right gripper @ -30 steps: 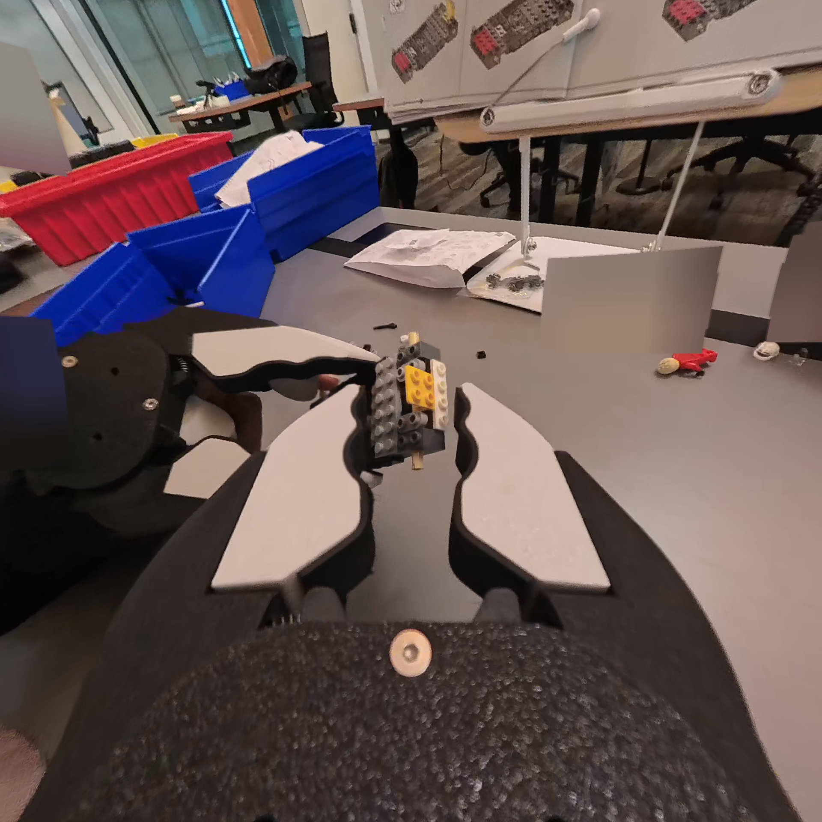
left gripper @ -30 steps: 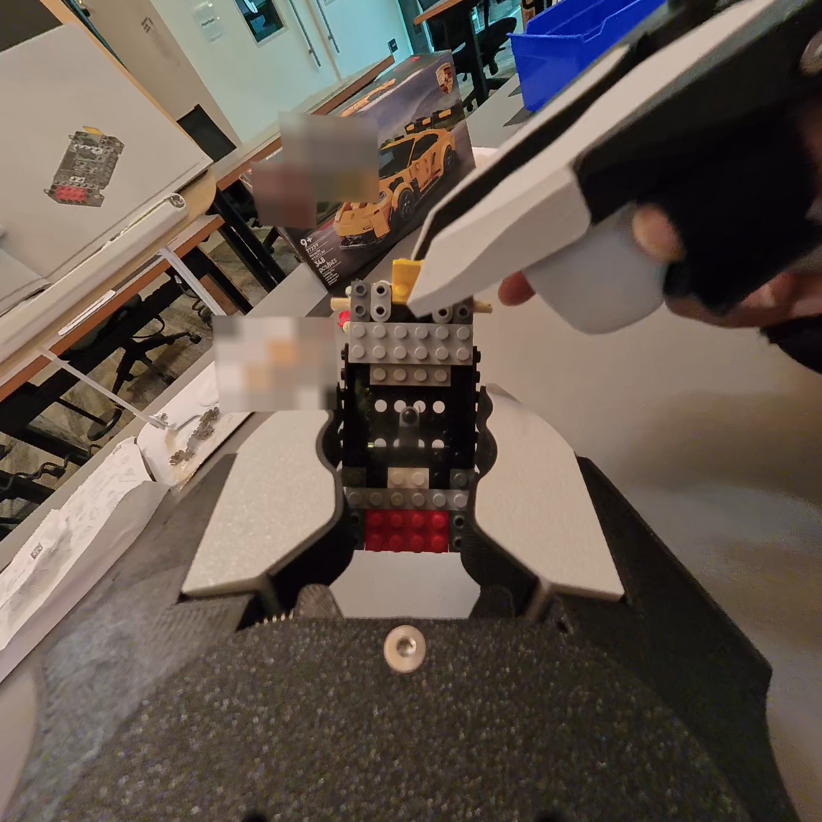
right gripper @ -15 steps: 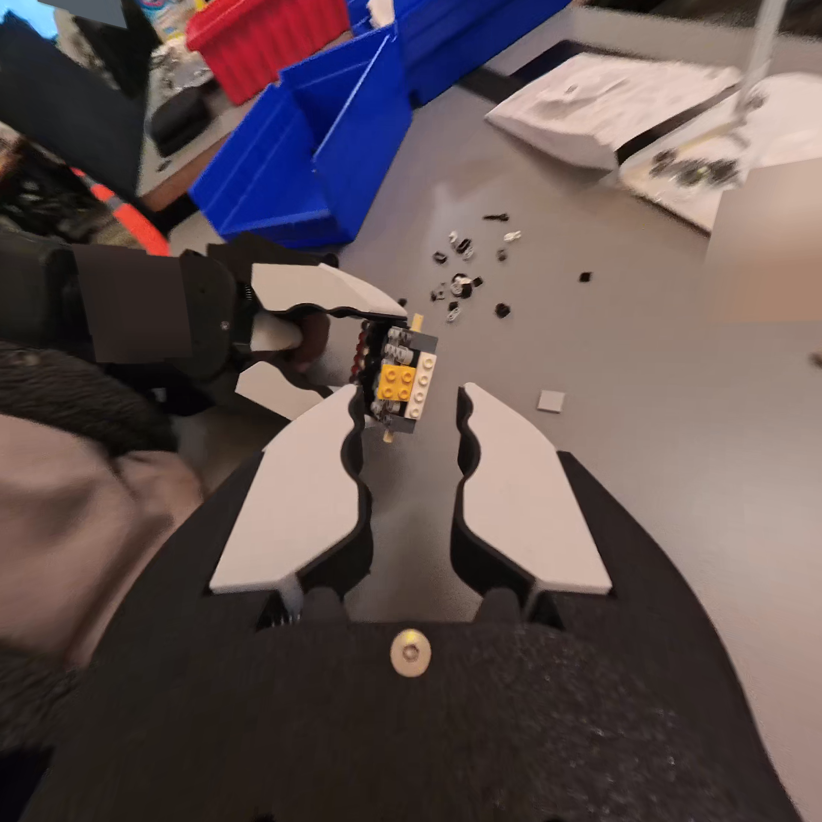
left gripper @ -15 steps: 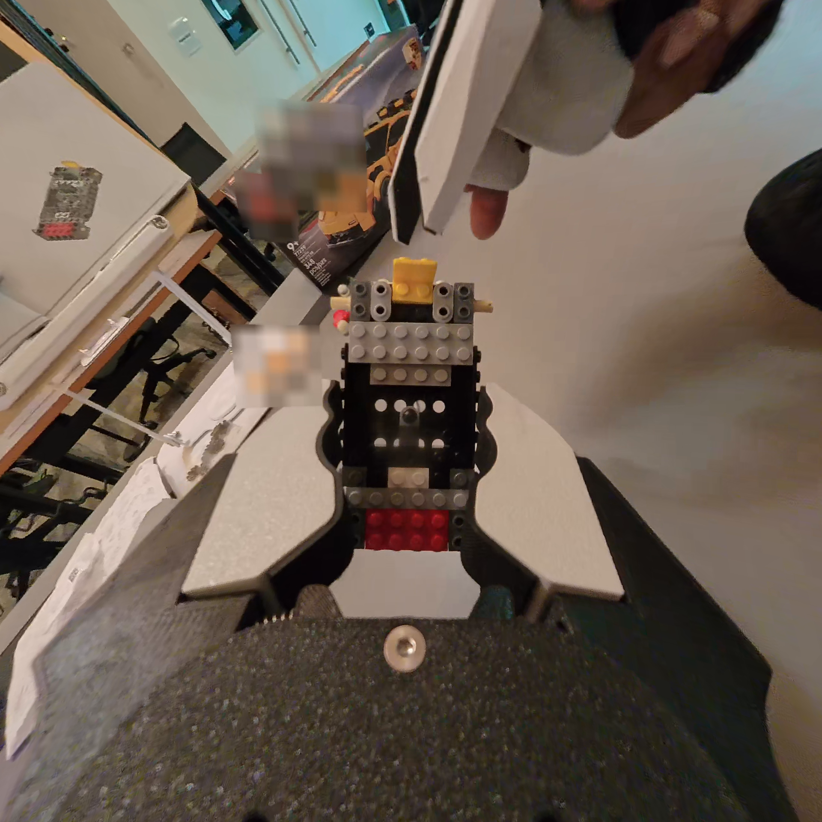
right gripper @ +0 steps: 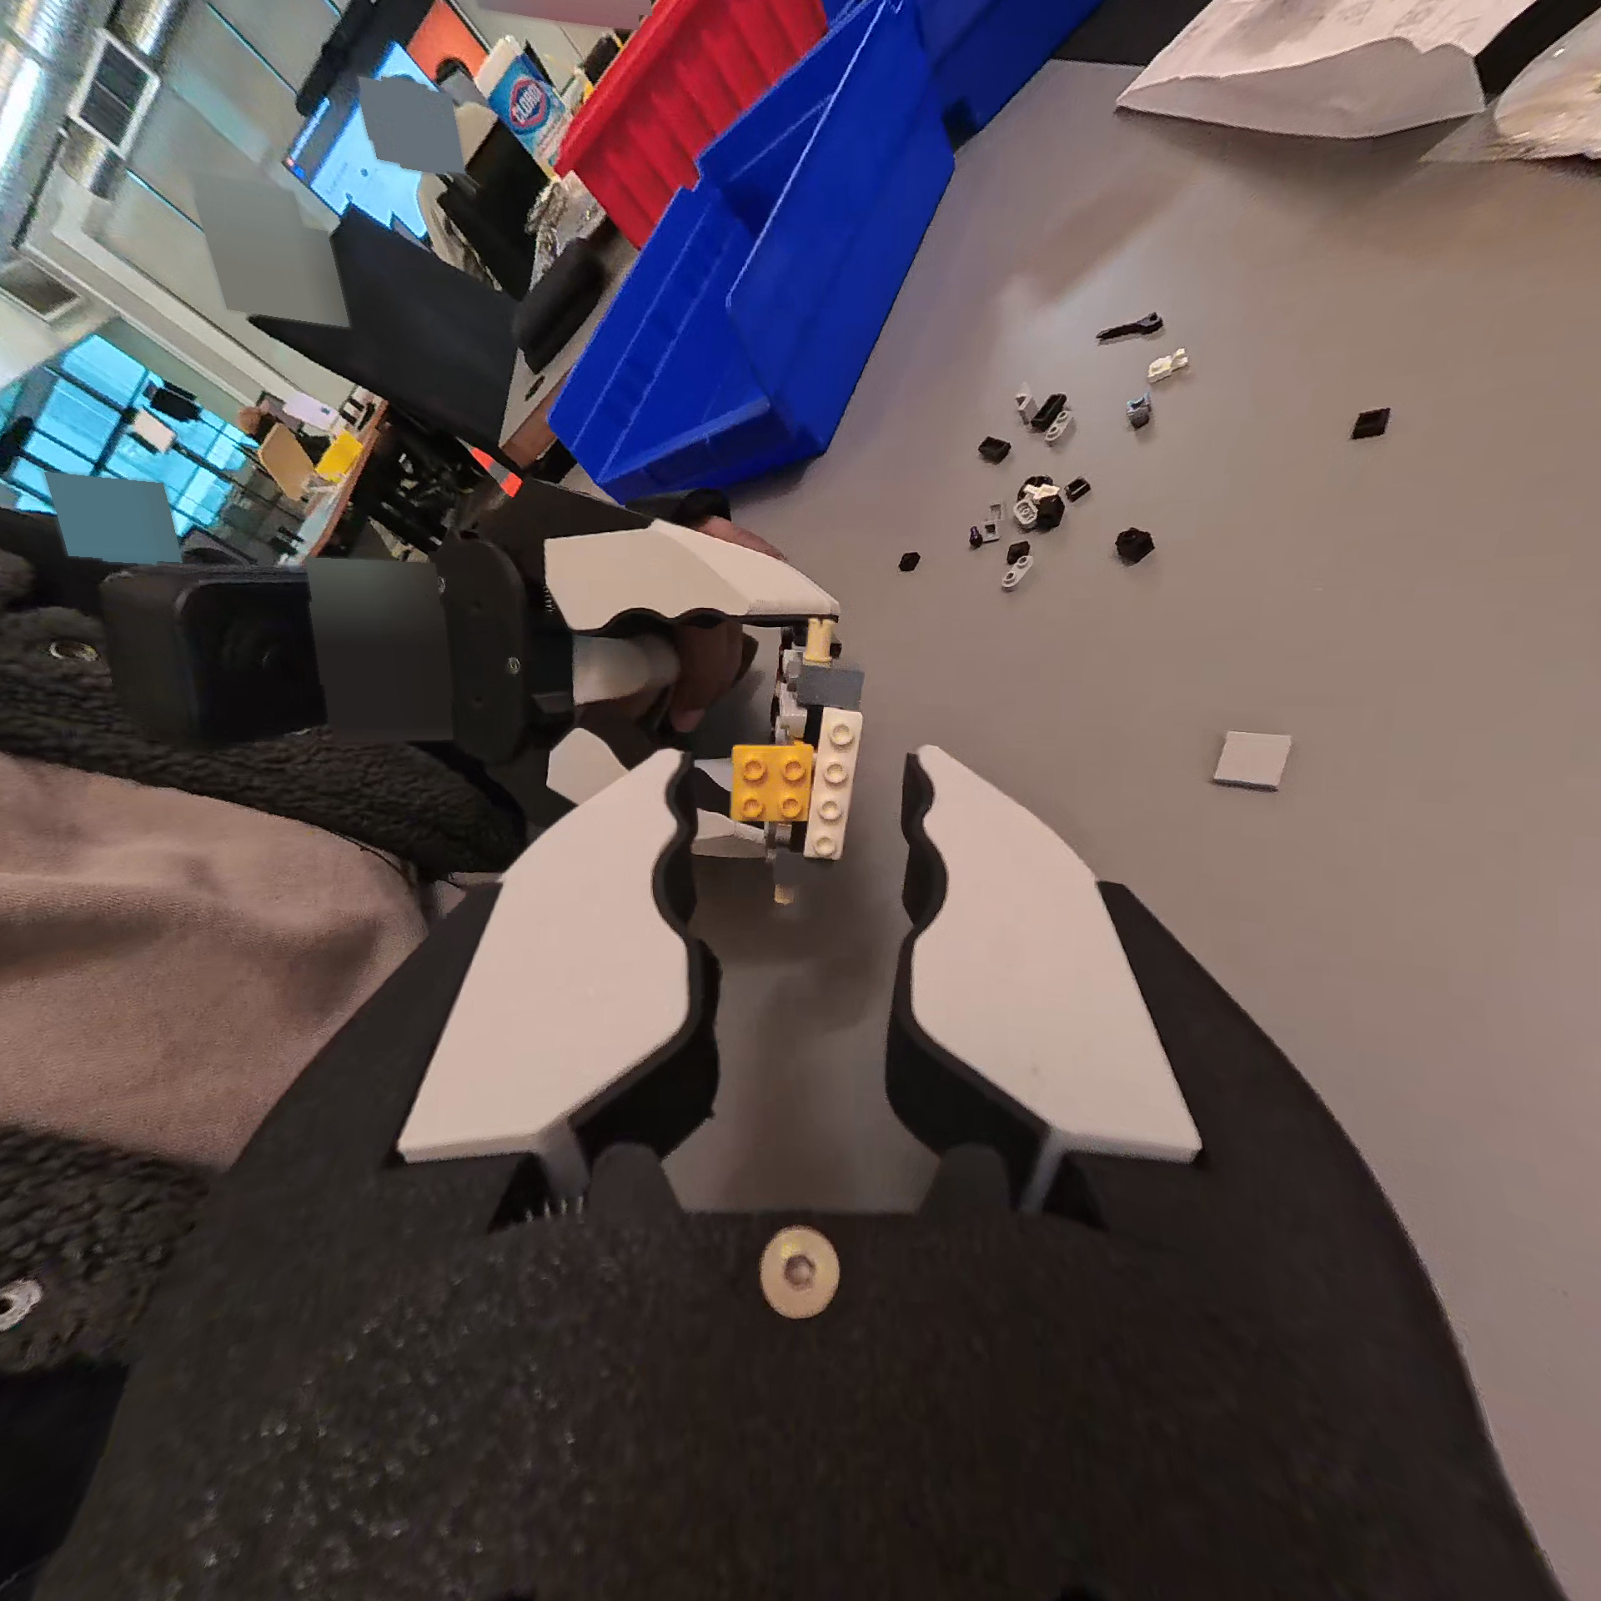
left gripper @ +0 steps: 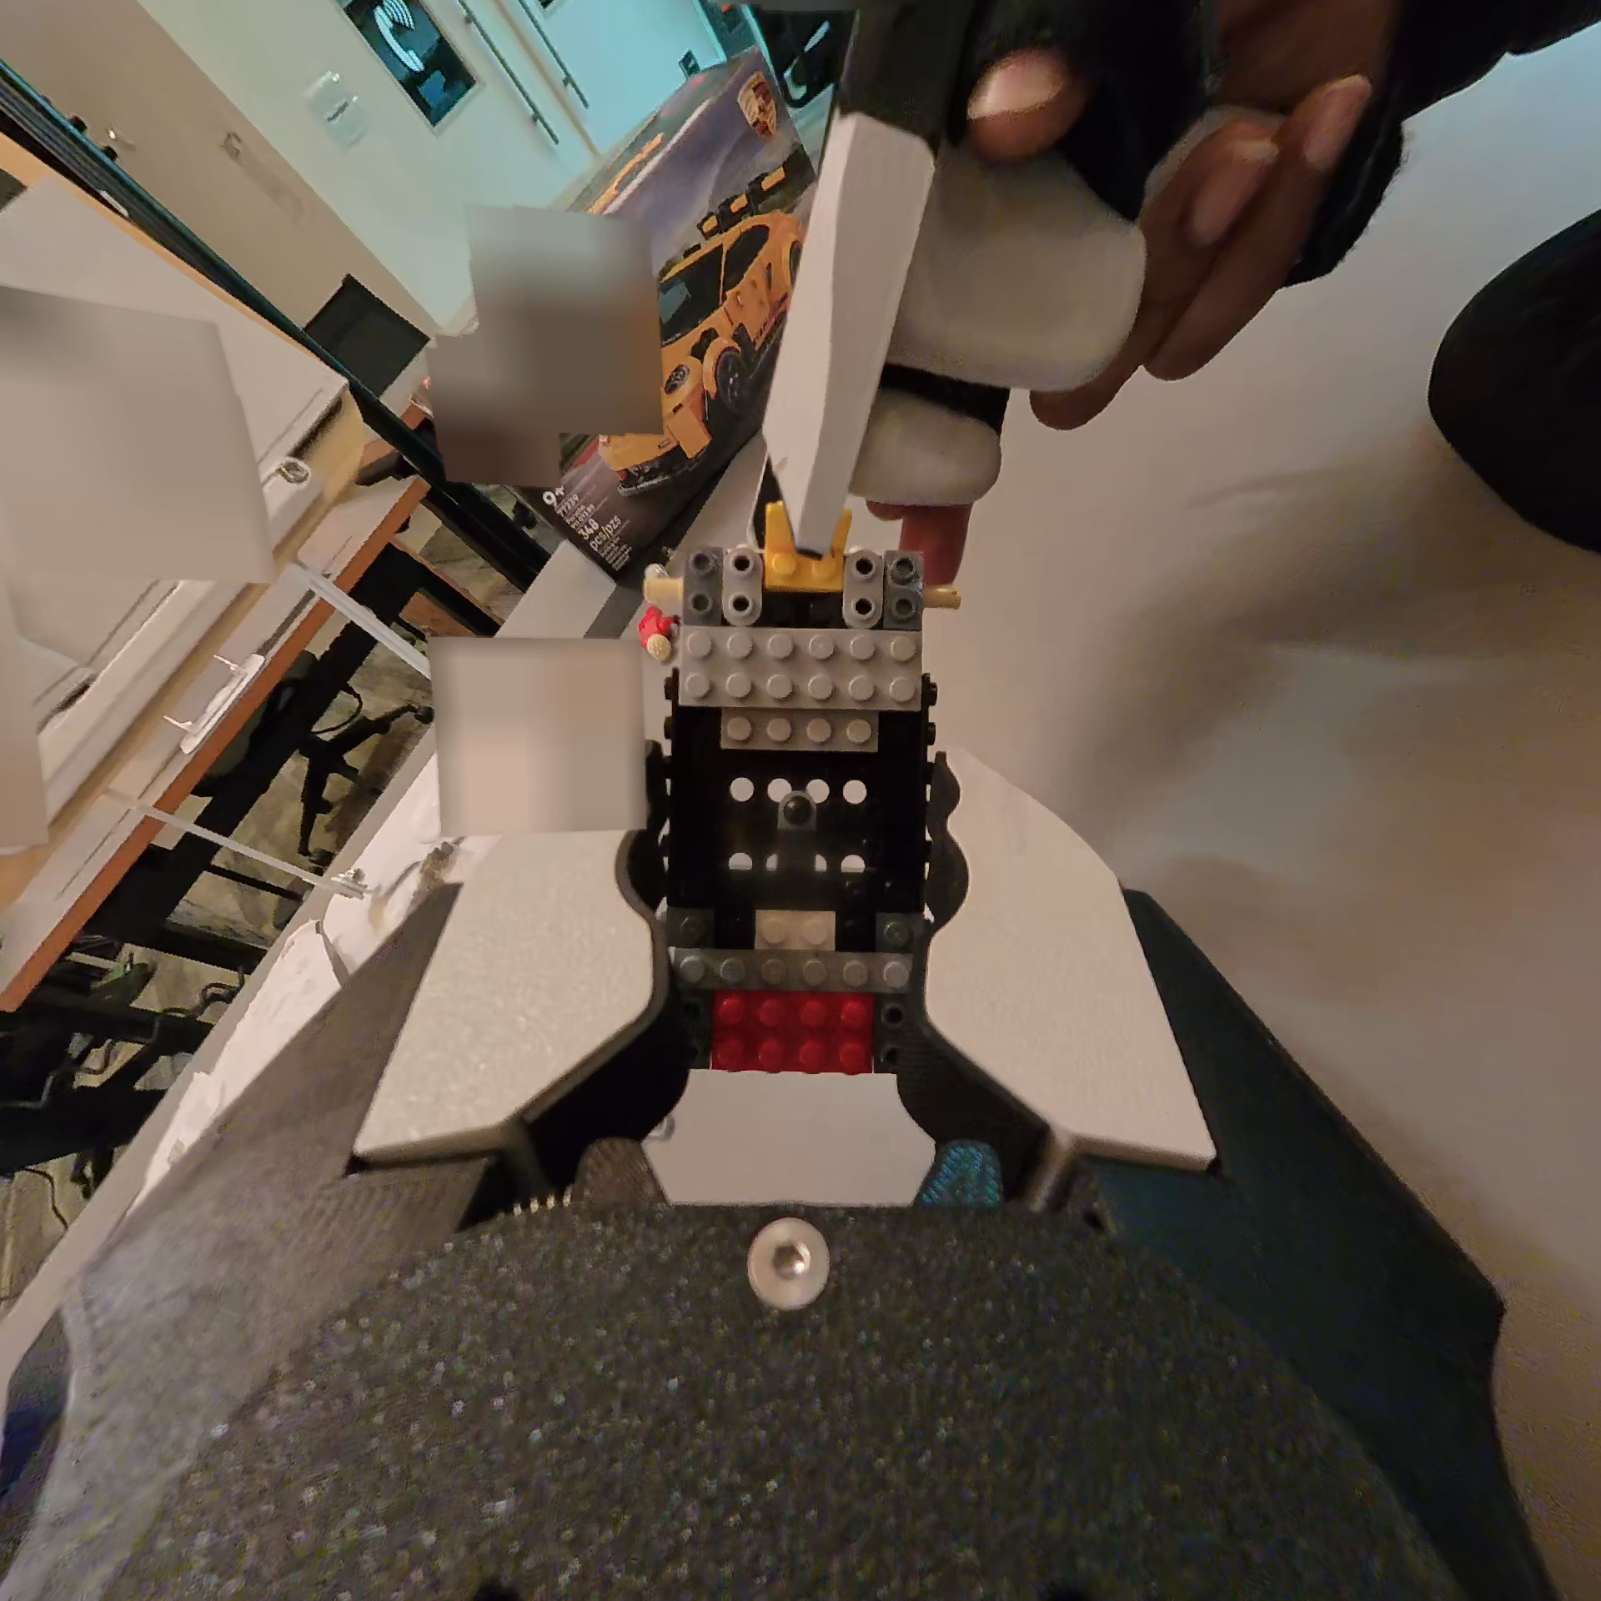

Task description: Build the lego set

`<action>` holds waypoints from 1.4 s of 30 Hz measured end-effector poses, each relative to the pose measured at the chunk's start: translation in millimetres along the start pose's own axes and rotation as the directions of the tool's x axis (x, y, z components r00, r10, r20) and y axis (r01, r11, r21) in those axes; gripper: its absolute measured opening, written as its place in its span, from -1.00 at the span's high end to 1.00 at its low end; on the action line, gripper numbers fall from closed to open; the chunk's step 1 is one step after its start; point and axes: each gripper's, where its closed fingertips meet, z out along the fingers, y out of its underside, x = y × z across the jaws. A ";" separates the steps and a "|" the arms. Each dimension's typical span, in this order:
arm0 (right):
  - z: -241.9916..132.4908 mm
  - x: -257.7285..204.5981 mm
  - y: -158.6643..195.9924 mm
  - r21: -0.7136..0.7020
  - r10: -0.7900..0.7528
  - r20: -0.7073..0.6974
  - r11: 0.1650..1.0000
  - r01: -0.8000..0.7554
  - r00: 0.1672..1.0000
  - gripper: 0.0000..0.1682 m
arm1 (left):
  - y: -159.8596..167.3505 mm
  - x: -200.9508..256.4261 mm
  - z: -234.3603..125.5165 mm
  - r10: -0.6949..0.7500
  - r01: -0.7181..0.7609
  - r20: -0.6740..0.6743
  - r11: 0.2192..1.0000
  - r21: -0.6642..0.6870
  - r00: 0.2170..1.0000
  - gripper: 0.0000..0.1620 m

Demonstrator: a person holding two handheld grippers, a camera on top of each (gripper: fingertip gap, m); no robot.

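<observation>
My left gripper (left gripper: 797,814) is shut on a Lego chassis (left gripper: 797,832) of black, grey and red plates and holds it off the table. A yellow piece (left gripper: 810,567) sits at its far end between grey bricks. My right gripper is open; one of its fingers (left gripper: 845,329) comes down from above with its tip touching the yellow piece. In the right wrist view, the right gripper (right gripper: 797,762) has its jaws apart around the chassis end, where a yellow 2x2 plate (right gripper: 771,784) and a white plate (right gripper: 833,784) show. The left gripper (right gripper: 684,589) holds it from the left.
Blue bins (right gripper: 780,286) and a red bin (right gripper: 693,95) stand at the far left of the grey table (right gripper: 1299,953). Several small loose parts (right gripper: 1040,502) and a grey square tile (right gripper: 1252,761) lie on it. The Lego box (left gripper: 693,346) stands behind.
My right gripper has swung from beside the chassis to above its far end, and its fingertip has come down onto the yellow piece. My left gripper has kept its hold and tilted.
</observation>
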 end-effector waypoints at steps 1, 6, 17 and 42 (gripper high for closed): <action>0.7 -0.2 0.7 -0.005 -0.006 -0.003 1.000 0.006 1.000 0.50 | -1.9 -0.2 -1.0 0.008 -0.008 0.005 1.000 0.008 1.000 0.29; 3.3 -7.2 0.8 0.010 -0.054 -0.002 0.999 0.054 0.999 0.66 | -7.5 -1.9 -4.7 0.059 -0.060 0.038 0.998 0.027 0.998 0.29; -0.1 -18.1 -1.1 0.053 -0.129 -0.040 0.990 0.131 0.991 0.68 | -17.2 -4.2 -12.3 0.156 -0.162 0.085 0.984 0.068 0.984 0.30; 2.3 -20.1 -2.7 0.074 -0.163 -0.102 0.982 0.171 0.981 0.68 | -16.8 -8.4 -13.1 0.202 -0.207 0.071 0.975 0.078 0.977 0.29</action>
